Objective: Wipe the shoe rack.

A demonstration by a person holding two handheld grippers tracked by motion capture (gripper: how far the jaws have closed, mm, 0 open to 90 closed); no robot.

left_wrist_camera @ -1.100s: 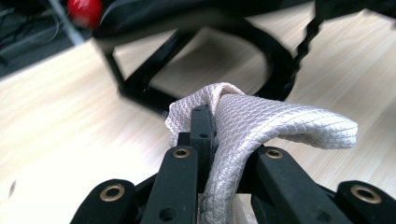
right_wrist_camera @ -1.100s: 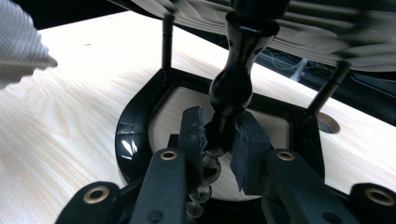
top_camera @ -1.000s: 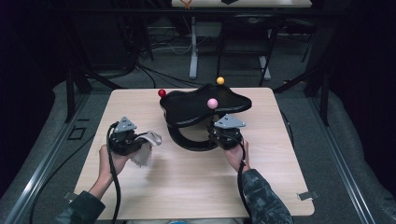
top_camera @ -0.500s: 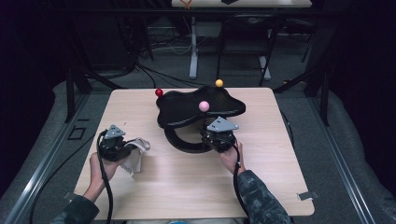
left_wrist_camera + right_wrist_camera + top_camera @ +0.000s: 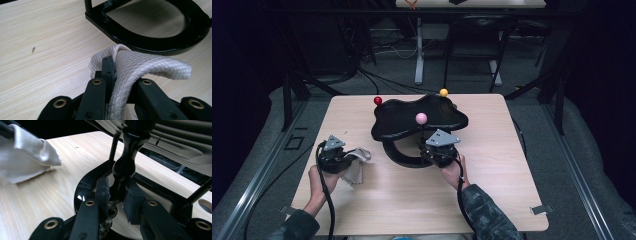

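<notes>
My left fingers (image 5: 110, 72) are clamping a folded white cloth (image 5: 140, 67), pinched tight between them, with the loose end flopping over to one side. In the high view that left gripper (image 5: 343, 159) is sitting low over the near-left part of the counter (image 5: 412, 205), cloth (image 5: 356, 165) hanging just beside the black stand. My right fingers (image 5: 105, 192) are squeezing the stand's curvy black post (image 5: 125, 162), right above its U-shaped base (image 5: 85, 187). Seen from above, the right gripper (image 5: 432, 150) is tucking in under the stand's wavy black top (image 5: 402, 117), which is carrying red (image 5: 377, 100), yellow (image 5: 443, 92) and pink (image 5: 421, 118) balls.
</notes>
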